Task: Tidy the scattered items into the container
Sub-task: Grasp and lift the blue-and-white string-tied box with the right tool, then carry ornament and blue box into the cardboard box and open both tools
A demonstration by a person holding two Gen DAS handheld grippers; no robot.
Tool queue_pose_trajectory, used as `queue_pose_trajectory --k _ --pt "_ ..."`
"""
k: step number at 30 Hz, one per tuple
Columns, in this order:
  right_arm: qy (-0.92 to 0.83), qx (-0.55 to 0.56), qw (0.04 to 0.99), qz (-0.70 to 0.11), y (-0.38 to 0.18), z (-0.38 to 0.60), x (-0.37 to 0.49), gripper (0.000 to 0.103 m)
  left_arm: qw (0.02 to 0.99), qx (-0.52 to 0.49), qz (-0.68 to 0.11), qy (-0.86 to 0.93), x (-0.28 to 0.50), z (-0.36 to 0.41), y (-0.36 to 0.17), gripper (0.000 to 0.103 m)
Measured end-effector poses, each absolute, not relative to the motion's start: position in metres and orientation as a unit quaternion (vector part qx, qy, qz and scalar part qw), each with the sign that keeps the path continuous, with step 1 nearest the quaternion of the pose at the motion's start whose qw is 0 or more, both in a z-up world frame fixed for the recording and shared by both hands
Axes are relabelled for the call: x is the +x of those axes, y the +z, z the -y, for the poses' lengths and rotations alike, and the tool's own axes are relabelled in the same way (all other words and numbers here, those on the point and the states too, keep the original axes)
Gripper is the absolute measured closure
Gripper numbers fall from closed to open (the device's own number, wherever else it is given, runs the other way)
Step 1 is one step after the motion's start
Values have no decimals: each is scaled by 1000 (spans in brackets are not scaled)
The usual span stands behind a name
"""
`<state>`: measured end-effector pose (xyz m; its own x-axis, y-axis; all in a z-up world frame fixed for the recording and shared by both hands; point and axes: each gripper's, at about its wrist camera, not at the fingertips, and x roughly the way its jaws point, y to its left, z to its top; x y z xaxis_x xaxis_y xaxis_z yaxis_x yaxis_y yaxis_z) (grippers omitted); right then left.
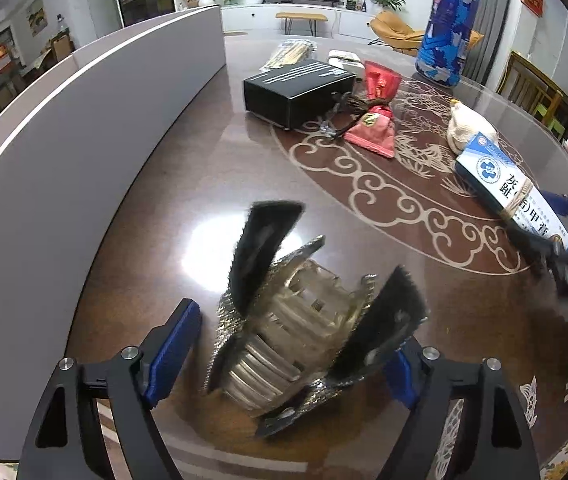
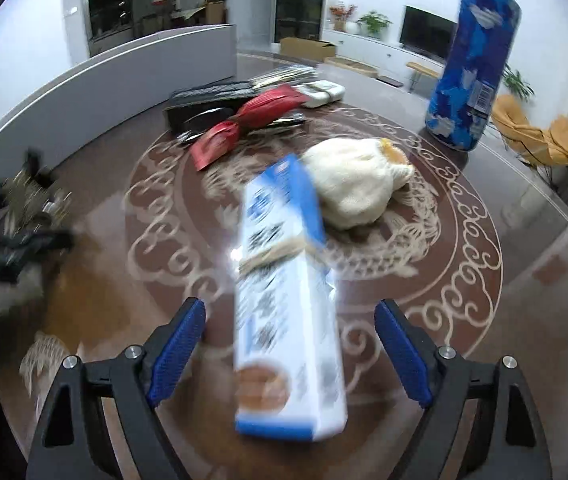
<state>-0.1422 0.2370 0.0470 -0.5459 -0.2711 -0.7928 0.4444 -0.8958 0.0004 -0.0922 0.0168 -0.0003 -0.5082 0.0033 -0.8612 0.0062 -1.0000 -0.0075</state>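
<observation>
Both grippers at pickup, nothing binned yet.

The left gripper (image 1: 296,344) has its jaws spread around a glittery clip (image 1: 288,344), seemingly not gripping; the right gripper (image 2: 290,356) straddles the box (image 2: 288,312), jaws released. Next: clench, lift, carry left to the grey container (image 1: 84,152) beside the bench (image 1: 188,184).

blue-white box (image 2: 288,320) print blurred, far end hidden

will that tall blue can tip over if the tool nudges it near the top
Probably: the can stands upright, tall against a narrow base. The glossy table may let it slide first. Once down, its round body would likely roll.
</observation>
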Motion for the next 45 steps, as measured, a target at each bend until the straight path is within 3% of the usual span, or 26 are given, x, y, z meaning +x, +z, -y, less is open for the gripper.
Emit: queue_pose_trajectory --k 4,13,18,22,25,28,31,32,39,41,45 --pt "-880 432 193 -31 54 -262 -158 16 -4 497 -15 -868 -88 -10 0 21" --pt "-864 407 248 -162 56 -222 -144 17 -27 499 -3 -866 -89 -10 6 21" --pt "-851 421 255 -184 45 -208 -155 29 -35 512 3 -858 -88 -3 2 21" --pt "-846 442 256 -153 44 -215 -153 57 -36 508 19 -861 -85 -6 0 21" --pt "-846 449 252 -138 44 -218 -139 57 -31 498 17 -866 -87 -10 -1 23" --pt "-848 448 249 -135 44 -219 -122 57 -28 489 19 -872 -89 -13 1 41" --pt "-850 450 242 -128 45 -223 -118 57 -25 491 17 -871 -91 -14 2 44" --pt "-850 451 240 -128 45 -223 -119 57 -23 490 16 -871 -91 -13 3 50" --pt "-836 471 244 -141 45 -216 -129 53 -20 491 9 -871 -85 -11 4 52" --pt "-834 475 243 -141 46 -215 -130 58 -25 490 5 -871 -82 -12 5 52" --pt "-832 483 238 -134 49 -218 -124 58 -36 487 8 -873 -75 -18 12 52"
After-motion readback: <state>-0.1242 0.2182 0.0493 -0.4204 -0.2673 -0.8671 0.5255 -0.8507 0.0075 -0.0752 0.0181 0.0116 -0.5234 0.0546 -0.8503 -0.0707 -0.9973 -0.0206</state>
